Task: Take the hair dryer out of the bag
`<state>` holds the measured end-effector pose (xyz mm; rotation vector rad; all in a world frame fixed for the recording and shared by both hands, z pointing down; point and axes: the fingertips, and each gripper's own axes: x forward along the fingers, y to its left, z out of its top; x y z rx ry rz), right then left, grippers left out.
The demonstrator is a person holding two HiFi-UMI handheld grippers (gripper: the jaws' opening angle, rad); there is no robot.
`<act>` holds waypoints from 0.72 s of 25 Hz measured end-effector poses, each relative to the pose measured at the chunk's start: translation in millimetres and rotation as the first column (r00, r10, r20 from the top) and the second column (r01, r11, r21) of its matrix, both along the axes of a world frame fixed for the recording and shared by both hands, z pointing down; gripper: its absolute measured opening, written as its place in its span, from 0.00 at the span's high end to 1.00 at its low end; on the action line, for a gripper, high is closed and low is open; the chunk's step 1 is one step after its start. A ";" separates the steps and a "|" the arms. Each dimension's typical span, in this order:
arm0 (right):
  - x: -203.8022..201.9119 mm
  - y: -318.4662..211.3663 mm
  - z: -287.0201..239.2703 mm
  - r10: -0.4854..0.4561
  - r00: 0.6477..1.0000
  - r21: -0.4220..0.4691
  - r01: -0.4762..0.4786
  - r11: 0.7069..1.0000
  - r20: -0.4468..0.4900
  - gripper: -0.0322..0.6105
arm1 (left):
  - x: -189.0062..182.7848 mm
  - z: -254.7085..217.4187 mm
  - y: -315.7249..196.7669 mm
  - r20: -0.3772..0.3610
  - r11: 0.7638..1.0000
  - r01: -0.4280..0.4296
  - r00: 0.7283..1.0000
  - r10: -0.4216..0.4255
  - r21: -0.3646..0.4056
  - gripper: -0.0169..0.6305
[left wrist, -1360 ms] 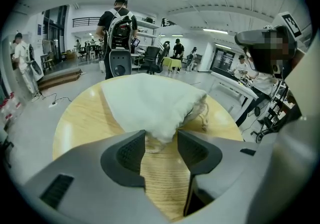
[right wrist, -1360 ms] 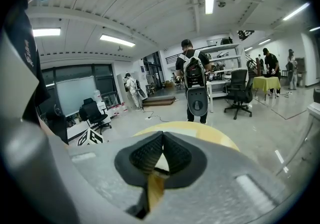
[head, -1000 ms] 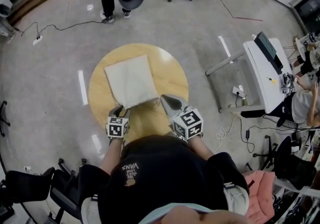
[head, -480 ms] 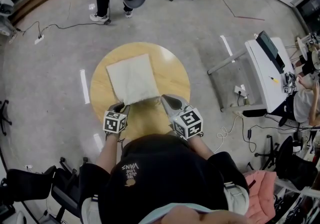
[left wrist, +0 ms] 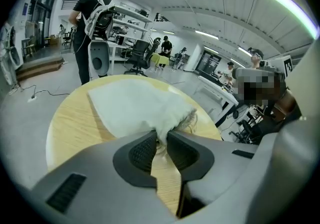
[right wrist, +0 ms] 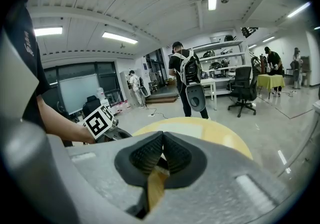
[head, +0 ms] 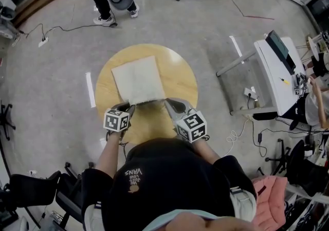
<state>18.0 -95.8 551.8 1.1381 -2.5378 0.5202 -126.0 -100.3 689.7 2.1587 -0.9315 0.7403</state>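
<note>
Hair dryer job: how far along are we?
Done: nothing yet. No hair dryer shows, and the bag lies on the table. In hand: the left gripper has just been closing its jaws on the bag's near edge, with cloth between them. The right gripper is shut by the other near corner; a grip there is unclear. Left: open the bag and pull the dryer out.

Left tool (left wrist: 161, 137), jaws just closing, seemingly pinches the bag (left wrist: 134, 106); right tool's (right wrist: 161, 144) jaws together.

The bag (head: 138, 81) is looking like soft matt white cloth, the table (head: 177, 78) is showing smooth pale wood, and the left gripper (left wrist: 161, 137) is showing matt grey plastic with ribbed dark pads (left wrist: 144, 152).
</note>
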 end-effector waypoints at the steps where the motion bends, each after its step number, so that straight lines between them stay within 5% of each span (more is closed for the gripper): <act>1: -1.0 0.1 2.2 -0.009 1.000 -0.001 0.009 1.000 -0.004 0.95 | 0.6 -1.1 -1.9 -0.002 1.000 -0.001 1.000 0.001 -0.004 0.86; 18: -37.7 3.4 60.6 -0.233 0.966 -0.043 0.229 0.972 -0.113 0.95 | 4.3 -19.8 -20.1 0.006 0.998 0.013 1.000 -0.012 -0.067 0.86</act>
